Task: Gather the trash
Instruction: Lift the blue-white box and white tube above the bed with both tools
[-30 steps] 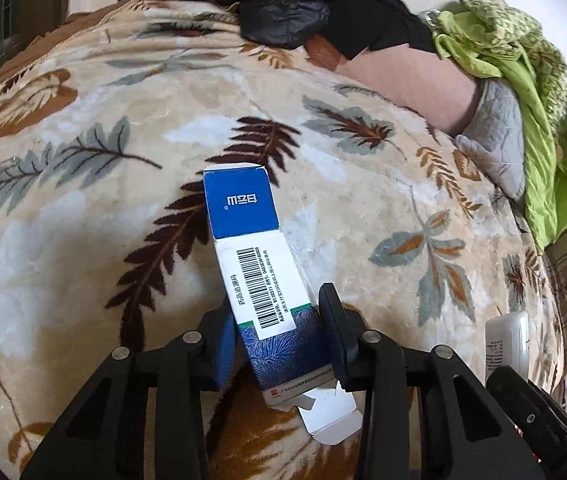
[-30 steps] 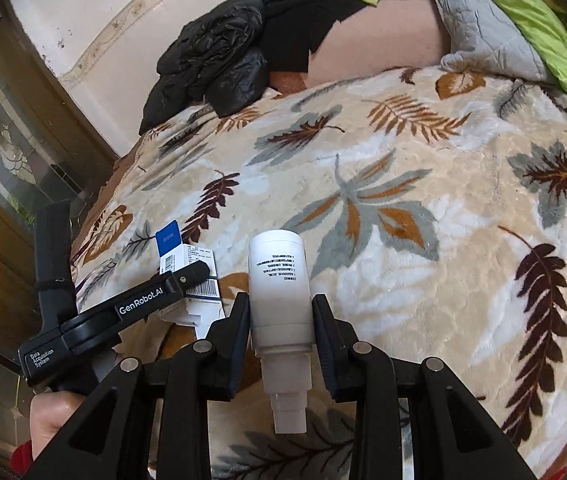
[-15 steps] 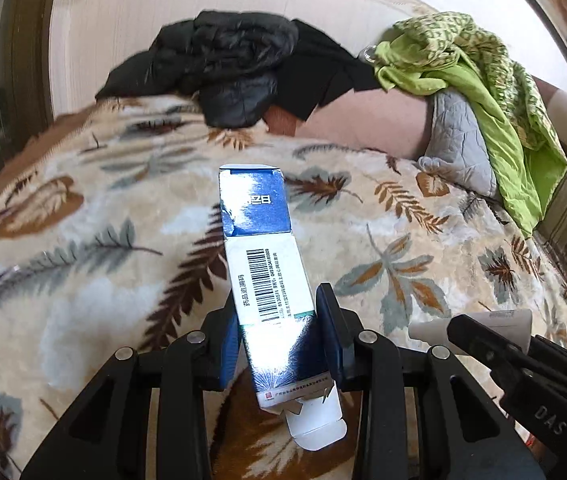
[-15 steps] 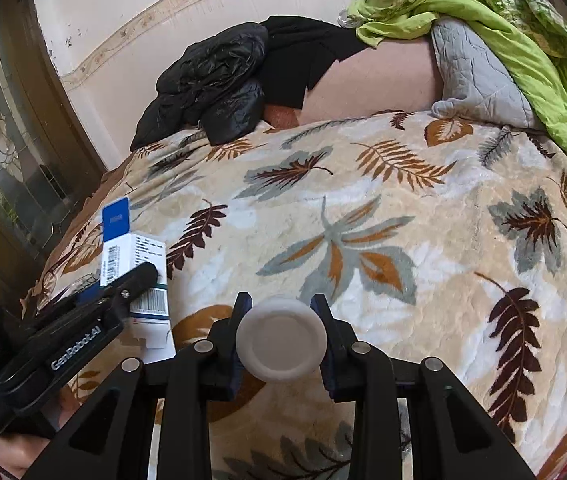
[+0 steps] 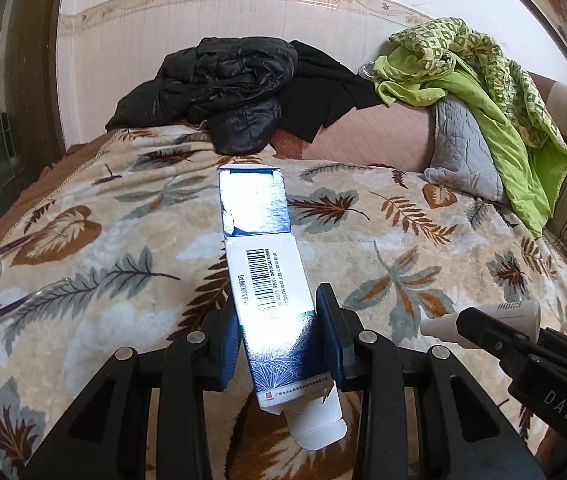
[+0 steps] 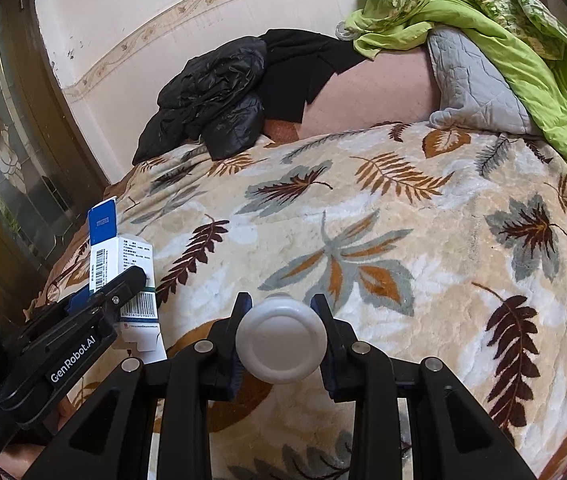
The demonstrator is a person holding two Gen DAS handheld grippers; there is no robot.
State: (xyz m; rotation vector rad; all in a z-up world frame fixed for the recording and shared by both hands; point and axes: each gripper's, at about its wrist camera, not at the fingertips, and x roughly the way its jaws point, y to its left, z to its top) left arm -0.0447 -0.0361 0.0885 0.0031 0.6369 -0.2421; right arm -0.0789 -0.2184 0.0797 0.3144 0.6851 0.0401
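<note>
The left gripper was clamped on a box, its blue pads pressing the two long sides near the lower end. The box was a slim rectangular carton of glossy card, white in the middle with a barcode, blue with a pale feathery print below, and it stood tilted up off the blanket. Its top flap was open, showing a shiny foil-like lining; a plain white tab hung loose from the bottom end.

The right gripper was closed tightly on a bottle, a smooth white plastic cylinder seen end-on, its round flat base facing the camera and ringed by a shallow groove. From the left wrist view the same bottle lay nearly level between black fingers, tapering to a narrow nozzle at one end. Both items were held clear above the bed, the box to the left of the bottle.

The blanket was thick, plush fleece, cream with brown, rust and grey leaf shapes. At its far edge lay a crumpled, shiny black jacket, a quilted grey pillow and a rumpled green cloth draped over it.
</note>
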